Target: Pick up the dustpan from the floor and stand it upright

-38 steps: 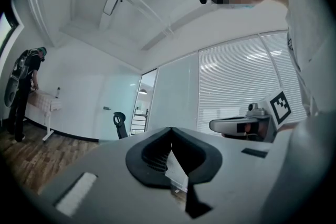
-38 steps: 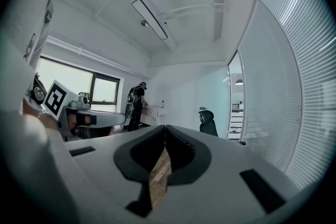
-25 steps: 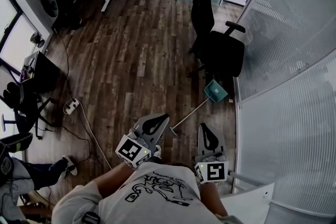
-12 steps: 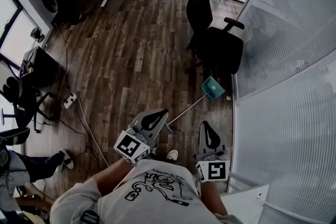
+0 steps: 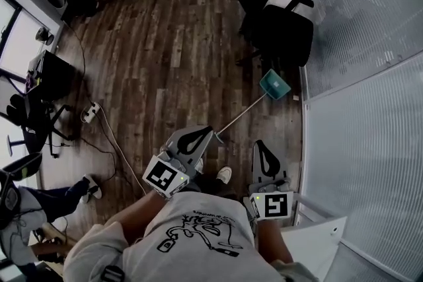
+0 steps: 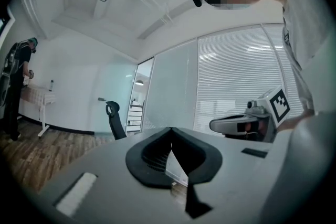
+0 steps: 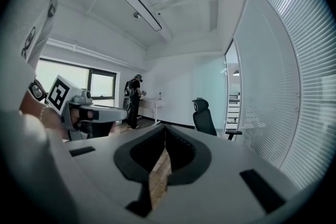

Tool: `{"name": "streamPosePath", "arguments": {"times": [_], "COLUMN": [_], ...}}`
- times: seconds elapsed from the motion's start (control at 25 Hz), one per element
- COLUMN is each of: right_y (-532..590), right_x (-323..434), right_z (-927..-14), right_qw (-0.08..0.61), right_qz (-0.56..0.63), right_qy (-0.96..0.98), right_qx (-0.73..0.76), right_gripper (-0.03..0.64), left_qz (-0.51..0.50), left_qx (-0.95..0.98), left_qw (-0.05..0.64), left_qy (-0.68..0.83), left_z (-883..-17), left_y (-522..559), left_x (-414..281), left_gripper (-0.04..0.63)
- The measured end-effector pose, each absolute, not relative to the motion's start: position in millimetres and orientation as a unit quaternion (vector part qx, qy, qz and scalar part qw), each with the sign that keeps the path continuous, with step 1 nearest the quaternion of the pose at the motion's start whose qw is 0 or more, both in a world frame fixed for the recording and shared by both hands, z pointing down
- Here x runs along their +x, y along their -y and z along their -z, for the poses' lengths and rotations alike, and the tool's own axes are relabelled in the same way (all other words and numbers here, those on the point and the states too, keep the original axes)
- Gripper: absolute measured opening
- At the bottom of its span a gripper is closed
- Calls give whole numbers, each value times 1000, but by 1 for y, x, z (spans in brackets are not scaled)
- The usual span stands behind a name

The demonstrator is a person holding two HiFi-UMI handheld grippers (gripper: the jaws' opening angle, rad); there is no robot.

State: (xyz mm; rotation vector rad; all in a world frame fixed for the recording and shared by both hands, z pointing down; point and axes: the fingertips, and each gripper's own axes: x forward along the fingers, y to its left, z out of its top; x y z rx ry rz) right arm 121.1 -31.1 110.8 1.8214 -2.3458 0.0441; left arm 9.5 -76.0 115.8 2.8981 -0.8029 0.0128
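The teal dustpan [image 5: 274,85] lies on the wood floor by the glass wall, just in front of the black chair. Its long thin handle [image 5: 241,115] runs back toward me. The handle's end lies near the tip of my left gripper [image 5: 206,133], lower than it, on the floor. My left gripper [image 6: 171,129] is shut and holds nothing. My right gripper [image 5: 262,145] hangs to the right of the handle, also shut and holding nothing [image 7: 165,127]. Both point roughly level, and neither gripper view shows the dustpan.
A black office chair [image 5: 284,33] stands just beyond the dustpan. Glass partitions with blinds [image 5: 357,76] run along the right. A power strip with cables [image 5: 90,114] lies at the left. A white table corner [image 5: 310,244] is at the lower right. My shoe [image 5: 225,175] shows below the grippers.
The person and both grippers have moved forward over the floor. The dustpan now sits higher in the head view. Both grippers stay shut and hold nothing.
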Motion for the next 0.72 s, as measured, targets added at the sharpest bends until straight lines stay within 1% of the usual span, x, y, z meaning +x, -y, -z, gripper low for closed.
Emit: {"name": "streamPosePath", "arguments": {"times": [0.4, 0.72], "right_y": [36, 50], "right_x": [117, 108], "right_z": [-173, -244], "right_qw": [98, 101], "right_qz": [-60, -105], "right_qy": [795, 796], "right_qx": [595, 587], "right_gripper": [5, 5], "left_qz": [-49, -81], "left_qx": [957, 954], "left_qw": [96, 125], "left_qy": [270, 262], "left_z": [-182, -253], "left_y": [78, 85], "left_x": [13, 15], "left_gripper": [2, 2]}}
